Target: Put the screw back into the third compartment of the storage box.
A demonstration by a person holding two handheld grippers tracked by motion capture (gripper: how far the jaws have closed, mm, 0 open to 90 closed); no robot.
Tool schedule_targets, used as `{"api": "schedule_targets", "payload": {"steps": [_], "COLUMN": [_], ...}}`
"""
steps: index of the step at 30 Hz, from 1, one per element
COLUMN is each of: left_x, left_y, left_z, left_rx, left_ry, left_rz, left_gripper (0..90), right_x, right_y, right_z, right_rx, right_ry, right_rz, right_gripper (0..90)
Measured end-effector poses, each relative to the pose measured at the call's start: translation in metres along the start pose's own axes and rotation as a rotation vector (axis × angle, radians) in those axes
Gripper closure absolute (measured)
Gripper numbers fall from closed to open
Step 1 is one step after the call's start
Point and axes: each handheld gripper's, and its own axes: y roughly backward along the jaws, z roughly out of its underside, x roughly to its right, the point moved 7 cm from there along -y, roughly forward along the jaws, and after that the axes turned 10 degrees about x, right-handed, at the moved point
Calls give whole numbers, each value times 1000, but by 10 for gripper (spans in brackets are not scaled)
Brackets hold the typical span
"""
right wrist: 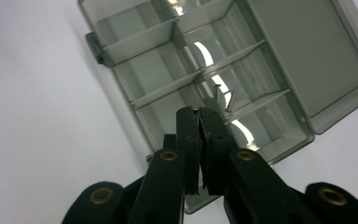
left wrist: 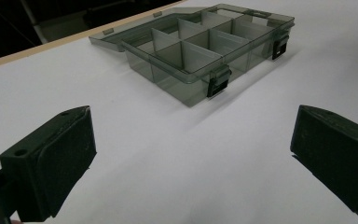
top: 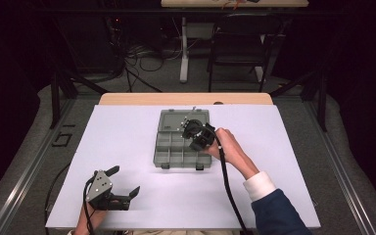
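Your right gripper (right wrist: 199, 114) hangs over the open compartment box (top: 162, 147), above the cells nearest the hinged lid (right wrist: 307, 60), its jaws pinched tight together. Some small bright metal pieces (right wrist: 223, 99) sit just past the tips; whether you have one pinched between the pads or they simply lie in that cell, I cannot tell. This looks like the sorting step: a small part carried over the cells. If you do hold one, the next move is to line the tips up over the intended cell, lower between the dividers (left wrist: 182, 52), then let go. Your left gripper (top: 113, 187) rests on the white table (top: 127, 122) near the box's latch side, jaws spread wide, holding nothing.
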Motion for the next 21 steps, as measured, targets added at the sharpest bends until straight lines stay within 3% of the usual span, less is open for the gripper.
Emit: {"api": "schedule_targets", "payload": {"steps": [5,11,19,21], "left_x": [0,0,0,-1], "left_y": [0,0,0,0], "left_z": [0,0,0,0], "left_rx": [2,2,1,0], "left_ry": [0,0,-1,-2], "left_rz": [-1,-3,-1,-2], "left_gripper": [0,0,0,0], "right_x": [10,20,31,33], "right_y": [-10,-21,-42,-47], "right_z": [-3,-5,-7,-7], "right_rx": [3,-39,-33,-32], "right_ry": [-11,-19,-40,-52], "right_rz": [23,34,48,49], "right_gripper": [880,879,872,827]}}
